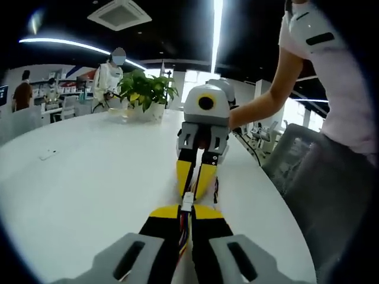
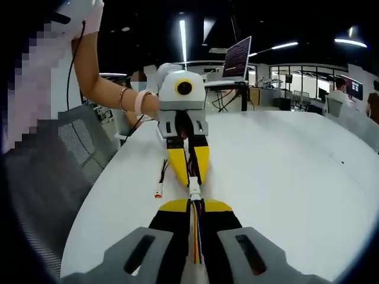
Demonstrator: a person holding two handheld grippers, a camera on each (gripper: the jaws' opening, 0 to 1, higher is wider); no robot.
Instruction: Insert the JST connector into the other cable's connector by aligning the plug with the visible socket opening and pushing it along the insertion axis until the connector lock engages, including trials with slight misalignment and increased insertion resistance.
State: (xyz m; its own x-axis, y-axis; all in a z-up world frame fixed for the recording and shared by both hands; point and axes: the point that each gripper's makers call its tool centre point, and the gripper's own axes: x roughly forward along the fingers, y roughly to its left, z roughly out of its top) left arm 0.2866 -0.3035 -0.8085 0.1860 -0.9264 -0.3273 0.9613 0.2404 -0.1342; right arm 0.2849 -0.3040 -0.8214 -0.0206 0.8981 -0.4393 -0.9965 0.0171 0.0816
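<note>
White table [image 1: 89, 189] — yellow-black jaws, white connector [image 2: 194, 190], red-yellow-black wires [image 2: 196, 236], green plant [image 1: 145, 89].

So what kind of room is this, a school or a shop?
Probably an open office or lab: a big white table, a laptop on a stand, a mesh chair, and people at desks behind a potted plant.

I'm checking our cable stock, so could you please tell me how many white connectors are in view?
3: two meet end to end between the claws, the left connector and the right connector; a spare connector lies on the table. Others may be hidden.
</note>
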